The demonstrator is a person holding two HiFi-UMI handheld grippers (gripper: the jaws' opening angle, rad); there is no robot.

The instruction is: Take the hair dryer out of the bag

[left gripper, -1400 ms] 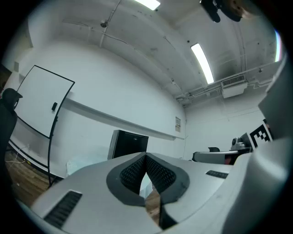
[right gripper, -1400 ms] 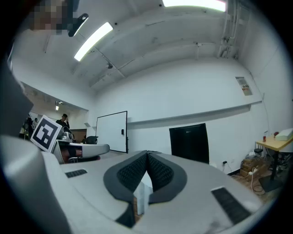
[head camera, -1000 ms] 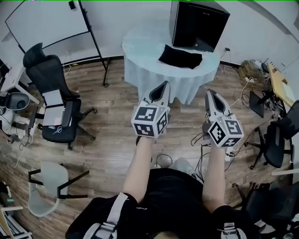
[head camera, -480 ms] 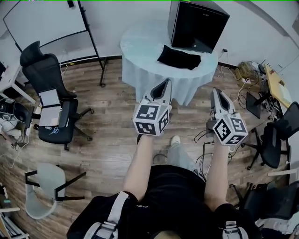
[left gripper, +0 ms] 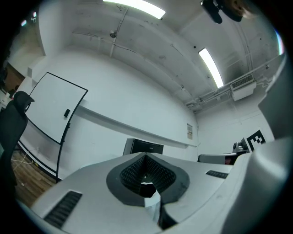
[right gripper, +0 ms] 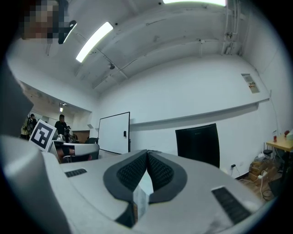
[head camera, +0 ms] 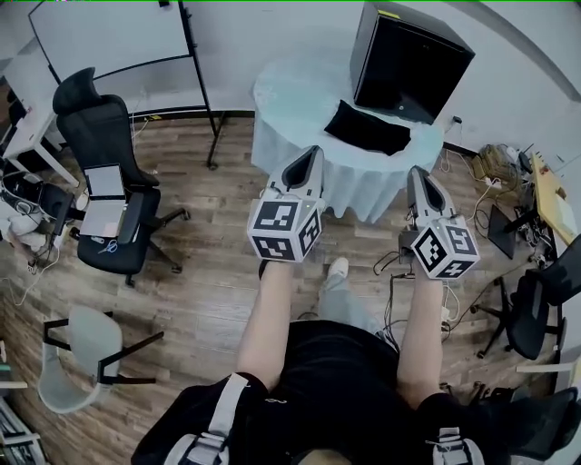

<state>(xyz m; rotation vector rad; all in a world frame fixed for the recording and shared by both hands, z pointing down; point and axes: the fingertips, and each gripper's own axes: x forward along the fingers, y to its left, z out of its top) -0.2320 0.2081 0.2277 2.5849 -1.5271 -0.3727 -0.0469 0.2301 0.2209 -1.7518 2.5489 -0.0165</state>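
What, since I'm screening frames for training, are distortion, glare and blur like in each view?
Head view: sharp, evenly lit, fisheye-curved edges; the black bag on the table shows no detail. Left gripper view: strong fisheye, black vignetted corners, ceiling light strip blown out. Right gripper view: the same.

Wood plank floor [head camera: 209, 263], white walls [head camera: 272, 27], whiteboard [head camera: 100, 36], black office chair [head camera: 100, 136], round clothed table [head camera: 290, 91], ceiling strip lights [left gripper: 210, 67].

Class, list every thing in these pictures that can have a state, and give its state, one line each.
left tool: shut, nothing between its jaws.
right tool: shut, nothing between its jaws.
black bag: lying flat on the round table, untouched; open or zipped cannot be told.
whiteboard: blank, upright.
office chair: unoccupied, papers on it.
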